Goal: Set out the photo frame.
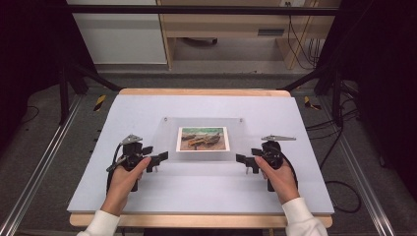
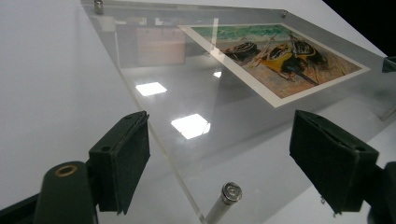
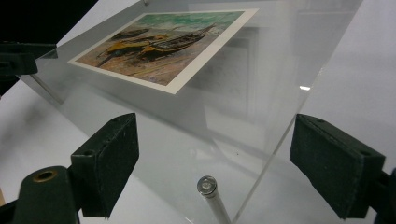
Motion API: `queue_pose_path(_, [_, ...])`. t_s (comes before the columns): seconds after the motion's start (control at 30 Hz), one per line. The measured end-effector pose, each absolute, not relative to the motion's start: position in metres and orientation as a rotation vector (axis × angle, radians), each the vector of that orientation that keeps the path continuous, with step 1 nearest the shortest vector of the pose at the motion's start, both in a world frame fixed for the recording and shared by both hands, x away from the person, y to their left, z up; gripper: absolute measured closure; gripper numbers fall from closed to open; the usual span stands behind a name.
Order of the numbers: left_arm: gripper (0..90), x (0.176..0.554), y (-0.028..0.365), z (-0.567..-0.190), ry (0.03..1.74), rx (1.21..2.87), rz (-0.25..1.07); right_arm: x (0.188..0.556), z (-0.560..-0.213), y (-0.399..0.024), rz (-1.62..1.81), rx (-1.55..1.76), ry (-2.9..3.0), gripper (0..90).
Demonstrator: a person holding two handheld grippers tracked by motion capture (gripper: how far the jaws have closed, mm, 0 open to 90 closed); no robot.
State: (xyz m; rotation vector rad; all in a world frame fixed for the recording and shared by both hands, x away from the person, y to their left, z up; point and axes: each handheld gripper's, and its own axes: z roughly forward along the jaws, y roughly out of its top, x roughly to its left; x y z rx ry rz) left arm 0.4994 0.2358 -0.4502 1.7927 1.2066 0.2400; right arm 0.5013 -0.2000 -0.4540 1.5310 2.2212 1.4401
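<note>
As I held both at the clear acrylic frame, left gripper wide at near-left corner, right gripper wide at near-right corner, table bare on either side.

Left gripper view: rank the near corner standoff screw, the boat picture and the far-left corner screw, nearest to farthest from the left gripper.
1. Near corner standoff screw: between the open jaws of the left gripper, low centre.
2. Boat picture: under the acrylic, upper right.
3. Far-left corner screw: top edge.
</note>
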Motion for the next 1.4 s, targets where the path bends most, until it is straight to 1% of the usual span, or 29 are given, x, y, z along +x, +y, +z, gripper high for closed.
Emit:
queue_pose_path(0.4, [19.2,0.4993,0.2351,-0.4501,1.215,1.793,0.238,0.5035,-0.4563,-0.2014,1.463,1.561,2.224,15.8])
queue_pose_path(1.0, [17.2,0.4996,0.2376,-0.4518,1.217,1.784,0.190,0.5046,-0.4567,-0.1979,1.473,1.590,2.242,15.3])
queue_pose_path(1.4, [17.0,0.4989,0.2364,-0.4520,1.229,1.778,0.194,0.5049,-0.4565,-0.1980,1.469,1.591,2.246,15.3])
